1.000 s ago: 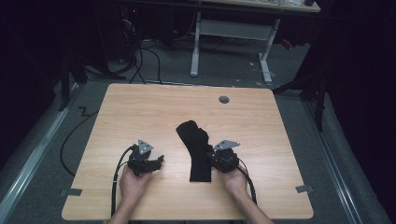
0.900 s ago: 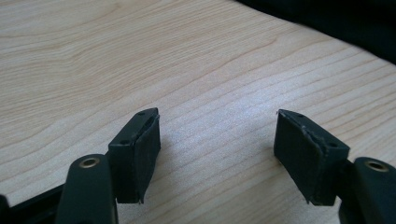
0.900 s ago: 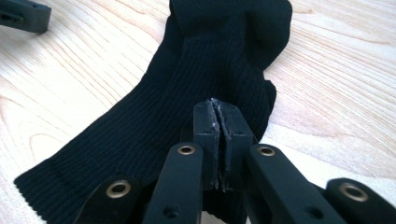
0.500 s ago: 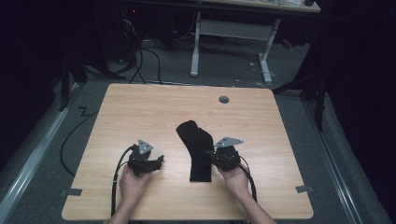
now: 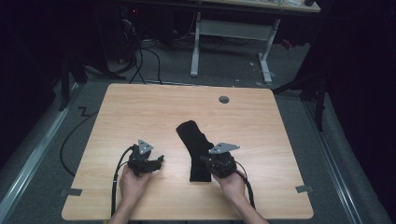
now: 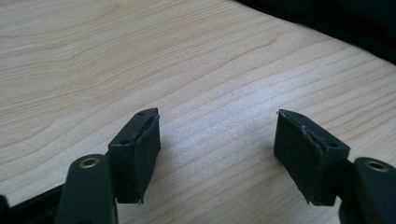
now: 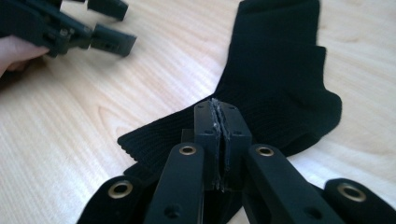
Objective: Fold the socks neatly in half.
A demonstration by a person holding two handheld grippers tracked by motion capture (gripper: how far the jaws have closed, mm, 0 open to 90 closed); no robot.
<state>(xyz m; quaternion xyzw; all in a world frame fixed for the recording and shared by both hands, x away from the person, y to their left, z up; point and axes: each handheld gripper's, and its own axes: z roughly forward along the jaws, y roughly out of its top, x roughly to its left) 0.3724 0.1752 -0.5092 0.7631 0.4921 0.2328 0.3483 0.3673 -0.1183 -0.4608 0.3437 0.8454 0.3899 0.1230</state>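
Wooden table point(image 5: 140, 112): scene unchanged; left claw point(image 6: 217, 140) wide; right claw point(image 7: 219, 126) closed, seemingly pinching black sock point(image 7: 280, 74).

The high view looks down over the table point(image 5: 140, 107); both gripper views skim it closely, sharing the sock point(image 5: 198, 149) at 12 o'clock.

A light wooden desk point(image 5: 140, 112) fills the middle of the high view, with a round grey cable grommet point(image 5: 224, 99) set into it near its far edge, right of centre. Two strips of grey tape point(image 5: 71, 192) mark its near corners, one lower left and the other lower right point(image 5: 304, 189). Beyond it, at the top of the frame, a white-legged table frame point(image 5: 233, 32) stands on grey carpet, black cables point(image 5: 140, 56) lie tangled at upper left, and a metal floor rail point(image 5: 32, 154) runs down the left edge.
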